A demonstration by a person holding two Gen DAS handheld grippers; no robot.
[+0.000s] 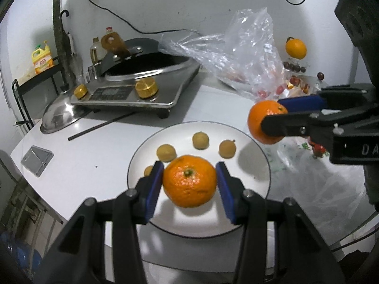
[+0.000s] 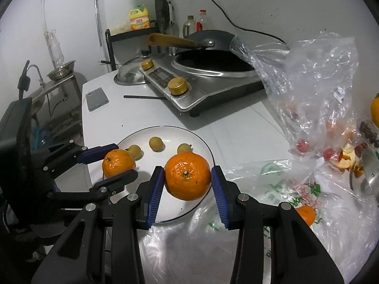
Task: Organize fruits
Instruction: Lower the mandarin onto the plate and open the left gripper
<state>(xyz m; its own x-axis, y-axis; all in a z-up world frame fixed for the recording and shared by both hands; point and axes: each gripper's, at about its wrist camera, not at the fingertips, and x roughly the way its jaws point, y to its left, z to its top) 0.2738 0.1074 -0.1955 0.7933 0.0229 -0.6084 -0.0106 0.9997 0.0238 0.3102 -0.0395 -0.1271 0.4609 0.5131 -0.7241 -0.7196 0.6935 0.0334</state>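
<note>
My left gripper (image 1: 189, 182) is shut on an orange tangerine (image 1: 189, 181), which hangs over the near part of a white plate (image 1: 239, 215). Several small brown longans (image 1: 200, 140) lie on the plate's far half. To the right, my right gripper (image 1: 272, 114) is shut on a second tangerine (image 1: 259, 124) just past the plate's right rim. In the right wrist view the right gripper (image 2: 187, 177) clamps its tangerine (image 2: 187, 176) above the plate (image 2: 196, 139) edge. The left gripper (image 2: 125, 159) holds the other tangerine (image 2: 117, 163) at the plate's left side.
A steel induction cooker (image 1: 132, 90) with a black wok stands behind the plate. A crumpled clear bag (image 1: 236, 47) and a printed bag (image 2: 284, 189) holding another tangerine (image 2: 306, 214) lie to the right. A phone (image 2: 96, 99), a chopstick (image 2: 144, 97) and a lid (image 1: 59, 118) sit left.
</note>
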